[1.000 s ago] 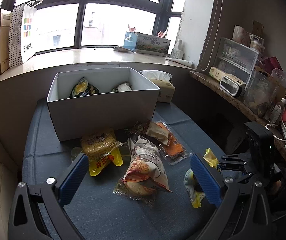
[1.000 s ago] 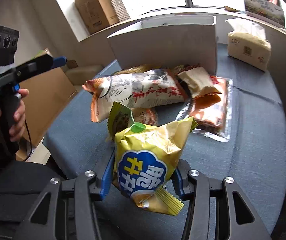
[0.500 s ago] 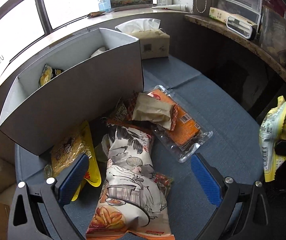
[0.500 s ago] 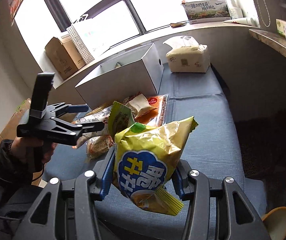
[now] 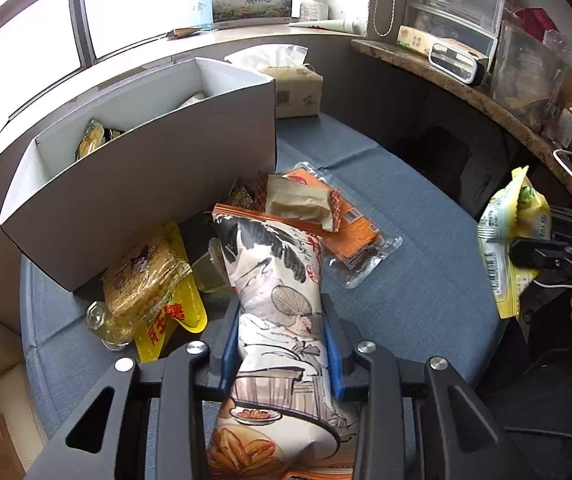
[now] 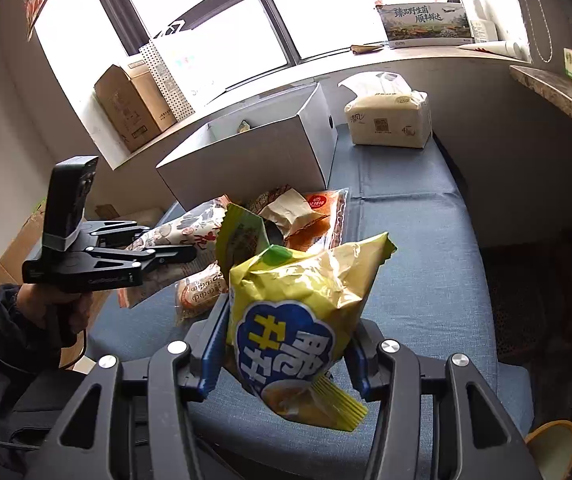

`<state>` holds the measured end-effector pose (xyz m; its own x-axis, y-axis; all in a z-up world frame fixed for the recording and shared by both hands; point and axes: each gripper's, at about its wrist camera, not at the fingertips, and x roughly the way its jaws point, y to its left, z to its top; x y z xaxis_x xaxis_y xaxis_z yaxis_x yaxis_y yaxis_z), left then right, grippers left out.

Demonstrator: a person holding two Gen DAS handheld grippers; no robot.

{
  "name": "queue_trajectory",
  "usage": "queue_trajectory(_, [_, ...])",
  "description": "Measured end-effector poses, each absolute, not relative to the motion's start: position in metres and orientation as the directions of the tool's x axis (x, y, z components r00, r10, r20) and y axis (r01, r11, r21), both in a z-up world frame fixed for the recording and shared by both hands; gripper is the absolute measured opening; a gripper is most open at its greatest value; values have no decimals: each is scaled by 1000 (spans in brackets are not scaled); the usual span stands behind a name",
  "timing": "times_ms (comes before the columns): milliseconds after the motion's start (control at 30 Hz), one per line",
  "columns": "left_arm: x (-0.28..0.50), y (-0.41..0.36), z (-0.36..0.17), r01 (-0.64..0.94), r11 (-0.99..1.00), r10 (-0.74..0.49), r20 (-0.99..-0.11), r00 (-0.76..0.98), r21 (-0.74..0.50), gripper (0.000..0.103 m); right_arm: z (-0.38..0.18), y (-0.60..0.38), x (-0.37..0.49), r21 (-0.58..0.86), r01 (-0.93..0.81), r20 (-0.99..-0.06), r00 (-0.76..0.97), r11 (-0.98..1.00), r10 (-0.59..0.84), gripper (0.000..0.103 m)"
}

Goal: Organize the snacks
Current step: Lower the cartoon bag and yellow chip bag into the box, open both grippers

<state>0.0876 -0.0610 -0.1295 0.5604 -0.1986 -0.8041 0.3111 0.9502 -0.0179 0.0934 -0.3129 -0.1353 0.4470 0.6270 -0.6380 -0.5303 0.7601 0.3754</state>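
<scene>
Left tongs [image 5: 282, 344] have just been closing and now pinch the long white snack bag [image 5: 274, 292] printed with ink-style figures; half a second ago their blue pads stood wide apart on either side of it. Pads press both sides of the bag's middle, and its far end still lies on the blue-grey bench [image 5: 425, 280] ahead of the tongs.

Right tongs [image 6: 286, 344] sit slightly wider than before and grip the yellow chip bag [image 6: 297, 320] by its lower half, bag upright, crinkled top above the pads (held clear of the bench, off its right edge as seen from the left wrist view).

Ahead and left of the left tongs: white open box [image 5: 146, 184], a couple of packets already inside near its far left wall. Just left of the held white bag, against the box's near wall: yellow corn-snack packet [image 5: 146, 280] lying over a clear wrapper. Directly beyond the white bag's far end: tan paper packet [image 5: 297, 204] resting on an orange packet in clear film [image 5: 353, 236], both touching the bag's top edge. Tissue pack [image 6: 389, 120] stands past the box's right corner, well apart from both tongs.
</scene>
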Motion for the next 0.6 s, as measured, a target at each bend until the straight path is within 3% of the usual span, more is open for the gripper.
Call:
queue_trajectory(200, [64,-20,-94,253,960,-261,-687,678,-116,38,-127,-298,103,373,-555,-631,436,743,642,55])
queue_trajectory(300, [58,6,-74,203,970,-244,-600,761,-136,38,-119,-290,111,390,-566,-607,435,726,665,55])
queue_trajectory(600, [89,59,-30,125,973,-203,-471,858,-192,38,-81,-237,157,386,-635,-543,430,669,721,55])
